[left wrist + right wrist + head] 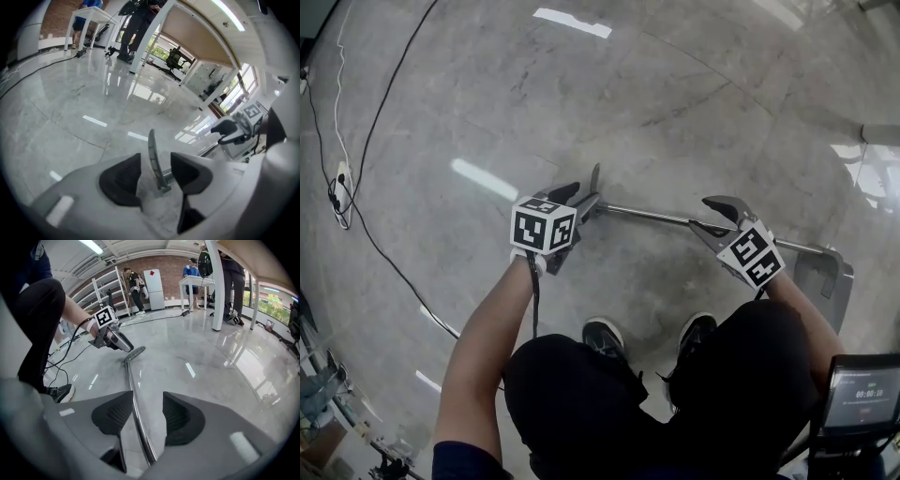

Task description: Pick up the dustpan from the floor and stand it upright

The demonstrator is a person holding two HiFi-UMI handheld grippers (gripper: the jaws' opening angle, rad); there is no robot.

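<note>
Dustpan [656,217] lying flat on the polished stone floor [487,103], just ahead of the person's shoes [605,336]; grey pan [825,272] at the right of the head view, slim metal handle [131,380] stretching leftward to a flattened grip end [152,145]. Not yet lifted, judging by the handle's contact with the floor along its length. Left tongs [579,199] poised over that grip end, jaws spread wide, the grip standing between the dark pads [124,180] but pressed by neither; nothing held. Right tongs [717,220] astride the handle nearer the pan, likewise wide open, the rod running just beside one pad with no squeeze evident; nothing gripped there either. Two well-separated stations along the handle, probably chosen for leverage: one hold near the free end for raising, one nearer the pan for steadying the heavier end during the swing to upright. Wide opening probably meant as clearance around a thin rod lying against the floor. Forearms [487,337] reaching forward and down from a crouched stance, knees between them, wrists angled so that each pair of tongs points steeply at the floor, marker cubes [544,225] uppermost. Next step, by this reading: closure of both pairs on the handle before any lift. Risks: thin round rod rolling in the pads; pan end swinging under uneven holds.
</note>
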